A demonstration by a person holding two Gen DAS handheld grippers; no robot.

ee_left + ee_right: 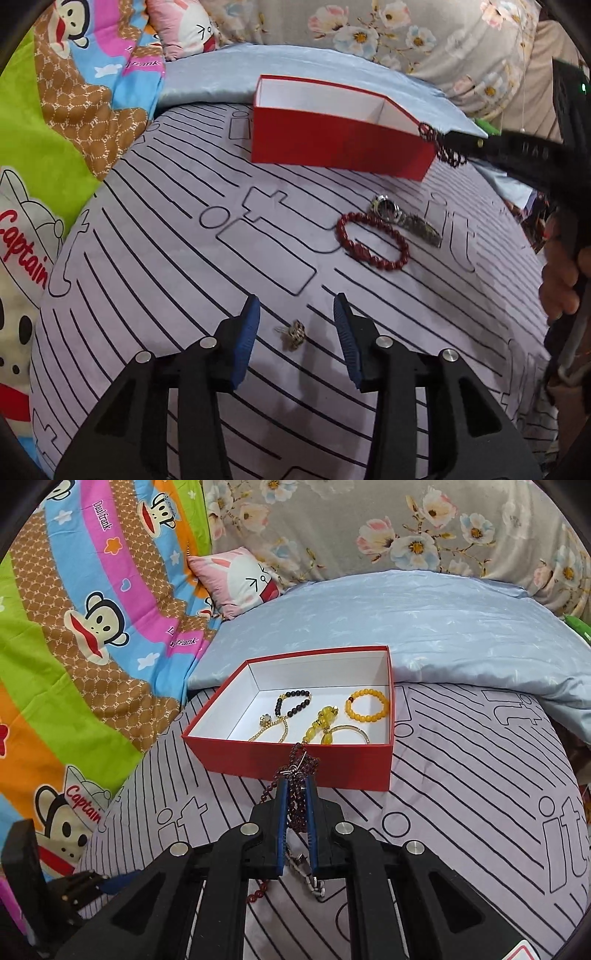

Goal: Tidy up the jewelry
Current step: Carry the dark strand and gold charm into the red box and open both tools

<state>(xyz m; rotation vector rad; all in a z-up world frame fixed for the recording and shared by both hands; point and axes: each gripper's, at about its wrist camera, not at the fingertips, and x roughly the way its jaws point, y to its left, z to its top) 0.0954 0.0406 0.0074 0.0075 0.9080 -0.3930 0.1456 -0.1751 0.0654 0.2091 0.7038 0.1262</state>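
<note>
A red box (303,764) with a white inside stands on the striped lilac cloth (184,240); it also shows in the left wrist view (332,144). In it lie a black bead bracelet (293,701), a yellow bead bracelet (367,706), yellow charms (321,723) and a gold chain (269,731). My right gripper (295,782) is shut on a dark red bead necklace (295,805), just in front of the box's near wall. My left gripper (297,306) is open, with a small metal ring (293,334) lying between its fingers. A red bead bracelet (373,240) and a watch (402,219) lie further ahead.
A pale blue pillow (424,627) lies behind the box. Colourful cartoon bedding (74,627) lies to the left, floral fabric (369,528) at the back. A hand (561,280) holds the right gripper at the right edge of the left wrist view.
</note>
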